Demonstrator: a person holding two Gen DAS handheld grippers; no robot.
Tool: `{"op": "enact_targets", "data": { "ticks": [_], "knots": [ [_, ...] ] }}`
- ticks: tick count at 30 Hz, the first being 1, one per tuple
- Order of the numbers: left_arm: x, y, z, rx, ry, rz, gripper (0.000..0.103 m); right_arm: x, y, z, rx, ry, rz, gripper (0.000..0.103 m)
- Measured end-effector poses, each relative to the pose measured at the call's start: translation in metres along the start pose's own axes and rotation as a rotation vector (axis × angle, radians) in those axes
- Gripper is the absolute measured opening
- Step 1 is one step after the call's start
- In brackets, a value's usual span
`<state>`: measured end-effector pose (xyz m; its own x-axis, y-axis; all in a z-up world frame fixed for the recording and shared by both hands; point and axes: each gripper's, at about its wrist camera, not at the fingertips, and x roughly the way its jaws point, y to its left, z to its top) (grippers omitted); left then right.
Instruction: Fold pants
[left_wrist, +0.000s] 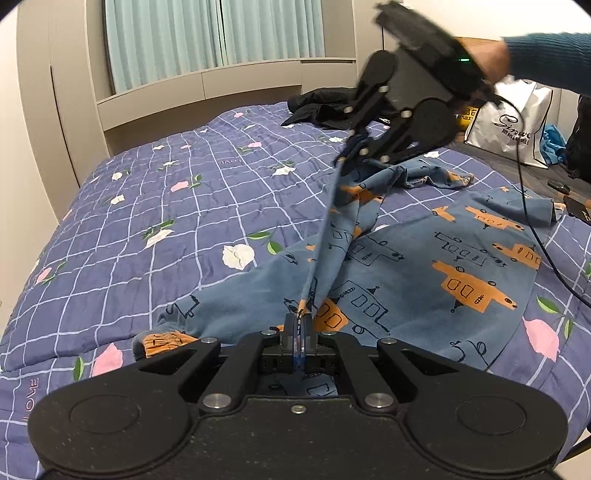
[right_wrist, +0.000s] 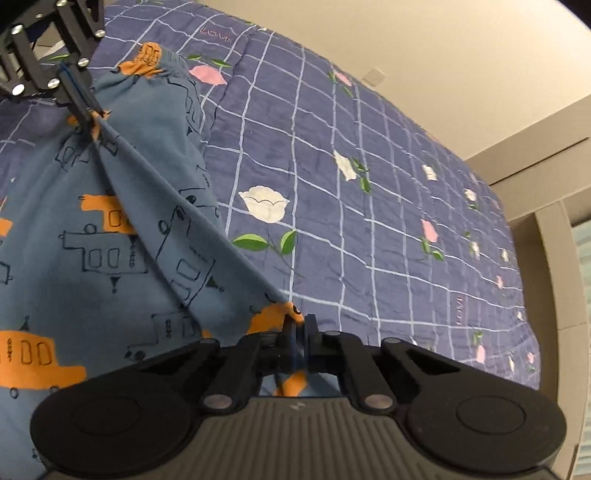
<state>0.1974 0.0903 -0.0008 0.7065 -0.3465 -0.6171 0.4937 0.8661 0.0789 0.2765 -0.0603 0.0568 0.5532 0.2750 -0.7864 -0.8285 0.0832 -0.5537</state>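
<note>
Blue pants (left_wrist: 424, 258) printed with orange and outlined vehicles lie on the bed; they also fill the left of the right wrist view (right_wrist: 92, 229). My left gripper (left_wrist: 300, 319) is shut on an edge of the pants near the orange-patterned waistband (left_wrist: 164, 341). My right gripper (left_wrist: 351, 157) is shut on the same edge farther along and holds it above the bed. The edge is stretched taut between the two. In the right wrist view my right gripper (right_wrist: 299, 321) pinches the fabric and my left gripper (right_wrist: 86, 110) shows at the upper left.
The purple checked quilt (left_wrist: 166, 206) with flowers covers the bed. Dark clothing (left_wrist: 317, 107) lies at the far side. A white bag (left_wrist: 509, 125) stands on the floor at right. A black cable (left_wrist: 532, 221) hangs from my right gripper. Headboard and curtains stand behind.
</note>
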Motion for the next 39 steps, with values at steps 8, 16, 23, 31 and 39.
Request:
{"op": "enact_targets", "data": {
  "ticks": [8,16,23,31,39],
  "knots": [
    [-0.010,-0.010,-0.009,0.018,0.016,-0.009,0.000,-0.048,0.048,-0.021,0.104,-0.001,-0.093,0.002],
    [-0.021,-0.023,-0.030,0.030,0.048,-0.029,0.000,-0.088,0.109,-0.034,0.216,0.010,-0.077,0.002],
    [-0.022,-0.026,-0.045,0.038,0.073,-0.021,0.000,-0.086,0.149,-0.042,0.335,0.008,-0.072,0.002],
    [-0.036,-0.031,-0.048,0.089,0.071,-0.035,0.000,-0.107,0.177,-0.043,0.404,0.002,-0.099,0.002],
    [-0.021,-0.034,-0.059,0.071,0.115,-0.033,0.001,-0.098,0.199,-0.044,0.448,0.018,-0.087,0.002]
  ]
}}
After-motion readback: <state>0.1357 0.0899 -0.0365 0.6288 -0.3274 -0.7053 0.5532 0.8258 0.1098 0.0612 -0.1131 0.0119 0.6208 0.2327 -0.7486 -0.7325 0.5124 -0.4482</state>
